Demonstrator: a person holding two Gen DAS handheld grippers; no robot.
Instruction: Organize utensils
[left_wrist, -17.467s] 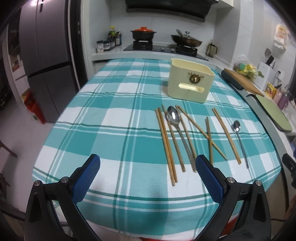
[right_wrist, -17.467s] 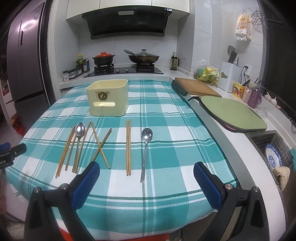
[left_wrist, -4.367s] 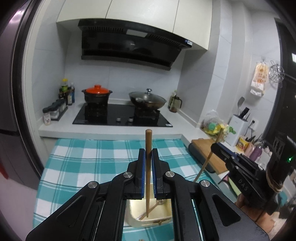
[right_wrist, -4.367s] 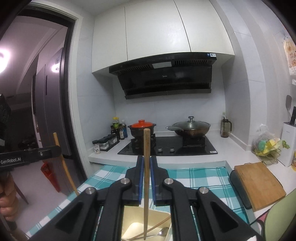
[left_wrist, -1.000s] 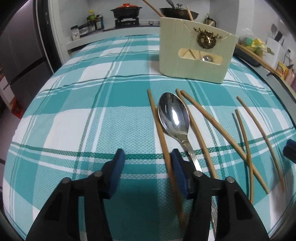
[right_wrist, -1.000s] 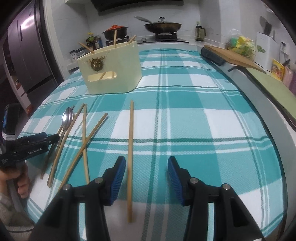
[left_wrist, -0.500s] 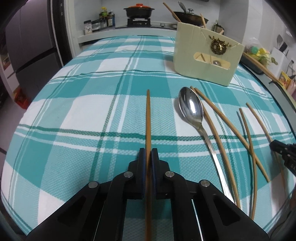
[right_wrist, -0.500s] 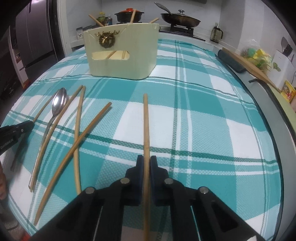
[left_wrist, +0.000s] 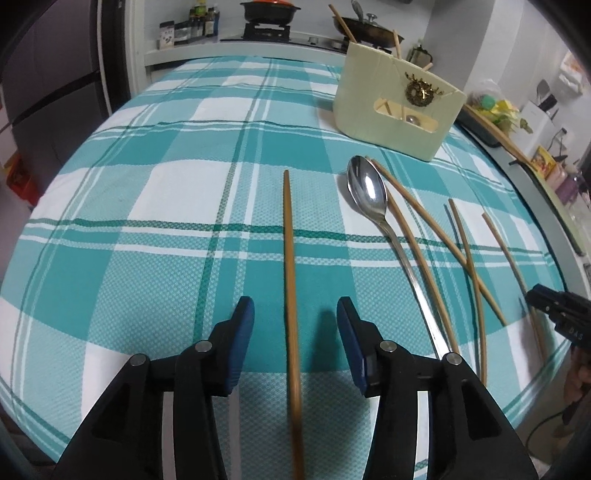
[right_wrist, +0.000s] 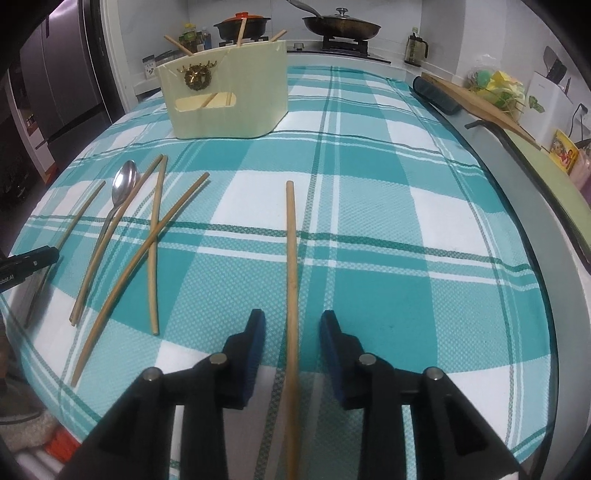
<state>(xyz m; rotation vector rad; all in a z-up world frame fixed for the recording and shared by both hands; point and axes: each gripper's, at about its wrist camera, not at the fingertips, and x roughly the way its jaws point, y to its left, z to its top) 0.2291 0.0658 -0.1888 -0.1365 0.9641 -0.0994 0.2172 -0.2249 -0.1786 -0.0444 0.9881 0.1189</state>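
My left gripper (left_wrist: 293, 314) is open, its blue pads either side of a wooden chopstick (left_wrist: 288, 236) lying on the teal checked cloth. A metal spoon (left_wrist: 373, 195) and several more chopsticks (left_wrist: 424, 232) lie to its right. My right gripper (right_wrist: 292, 325) is open astride another lone chopstick (right_wrist: 291, 240). The cream utensil box (right_wrist: 225, 92) stands at the back left in the right wrist view, with chopsticks sticking out of it; it also shows in the left wrist view (left_wrist: 395, 99). The spoon (right_wrist: 123, 184) and crossed chopsticks (right_wrist: 155, 236) lie left of the right gripper.
The table's right edge meets a grey counter (right_wrist: 546, 236) with a wooden board (right_wrist: 476, 99) and a green mat (right_wrist: 546, 177). A stove with pots (right_wrist: 340, 22) is behind. A fridge (left_wrist: 55, 74) stands at left. The right gripper's tip shows in the left wrist view (left_wrist: 554, 306).
Half a second ago both grippers were shut on their chopsticks. Now both have opened, and each chopstick lies on the cloth between the pads.
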